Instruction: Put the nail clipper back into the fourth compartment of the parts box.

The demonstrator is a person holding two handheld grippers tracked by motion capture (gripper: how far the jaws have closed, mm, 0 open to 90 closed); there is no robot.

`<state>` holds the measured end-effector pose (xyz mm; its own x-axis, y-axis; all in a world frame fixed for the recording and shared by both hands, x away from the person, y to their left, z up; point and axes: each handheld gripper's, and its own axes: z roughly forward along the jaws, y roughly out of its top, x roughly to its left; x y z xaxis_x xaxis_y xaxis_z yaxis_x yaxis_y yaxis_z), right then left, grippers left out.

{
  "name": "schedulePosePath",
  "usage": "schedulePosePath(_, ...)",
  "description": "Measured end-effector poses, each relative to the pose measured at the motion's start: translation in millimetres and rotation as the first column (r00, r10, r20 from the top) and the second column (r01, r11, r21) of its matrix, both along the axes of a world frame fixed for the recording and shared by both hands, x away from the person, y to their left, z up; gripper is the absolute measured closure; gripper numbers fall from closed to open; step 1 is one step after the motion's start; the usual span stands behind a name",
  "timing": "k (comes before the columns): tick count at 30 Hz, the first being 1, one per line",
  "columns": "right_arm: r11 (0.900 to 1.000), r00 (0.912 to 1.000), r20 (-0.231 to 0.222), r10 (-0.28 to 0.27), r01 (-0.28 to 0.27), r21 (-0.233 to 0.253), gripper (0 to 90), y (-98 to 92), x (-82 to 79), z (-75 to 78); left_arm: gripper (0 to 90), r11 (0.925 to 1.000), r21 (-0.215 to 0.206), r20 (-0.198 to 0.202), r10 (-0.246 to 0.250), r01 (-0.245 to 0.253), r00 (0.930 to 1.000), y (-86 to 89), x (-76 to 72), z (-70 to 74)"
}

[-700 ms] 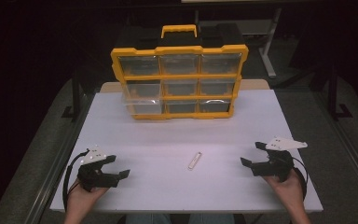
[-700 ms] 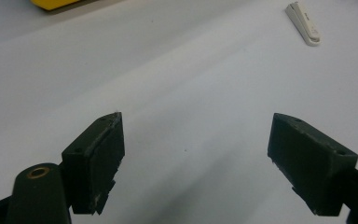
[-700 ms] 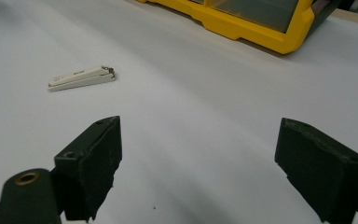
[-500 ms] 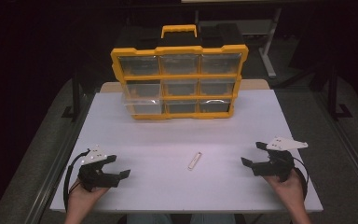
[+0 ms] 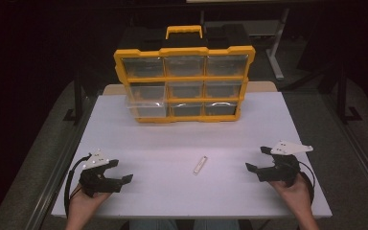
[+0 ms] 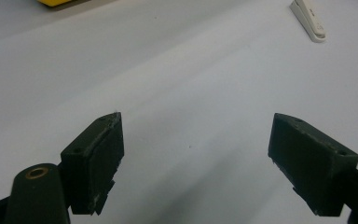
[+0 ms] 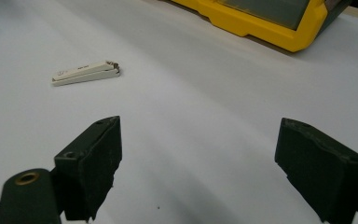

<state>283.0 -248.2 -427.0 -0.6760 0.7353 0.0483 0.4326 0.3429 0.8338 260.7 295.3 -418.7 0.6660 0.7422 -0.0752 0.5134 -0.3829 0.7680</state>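
The small white clip (image 5: 200, 164), a flat narrow thing like a nail clipper, lies alone low in the middle of the high view on the white table (image 5: 182, 139), between the two grippers and well apart from both. Up close, the right gripper view puts it in the upper left (image 7: 86, 72) and shows two stacked leaves with a darker tip; the left gripper view catches just one end at the top right corner (image 6: 309, 18). The yellow organizer case (image 5: 184, 84) stands upright at the far edge of the table, upper centre of the high view, with nine clear-fronted compartments and a handle on top; the right gripper view gives its bottom edge along the top right (image 7: 261, 23). The left gripper (image 5: 117, 175) sits lower left, the right gripper (image 5: 258, 160) lower right, each held in a hand. Both have their jaws spread wide with nothing between them but bare table.
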Motion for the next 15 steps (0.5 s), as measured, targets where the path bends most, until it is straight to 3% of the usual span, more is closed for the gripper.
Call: schedulePosePath(15, 1.000, 0.9996, -0.004, 0.027, -0.027, 0.006, 13.9, 7.0, 1.6, 3.0, 18.3, 1.0000, 0.003, 0.010, -0.002, 0.002, 0.9999, -0.1, -0.9, 0.3)
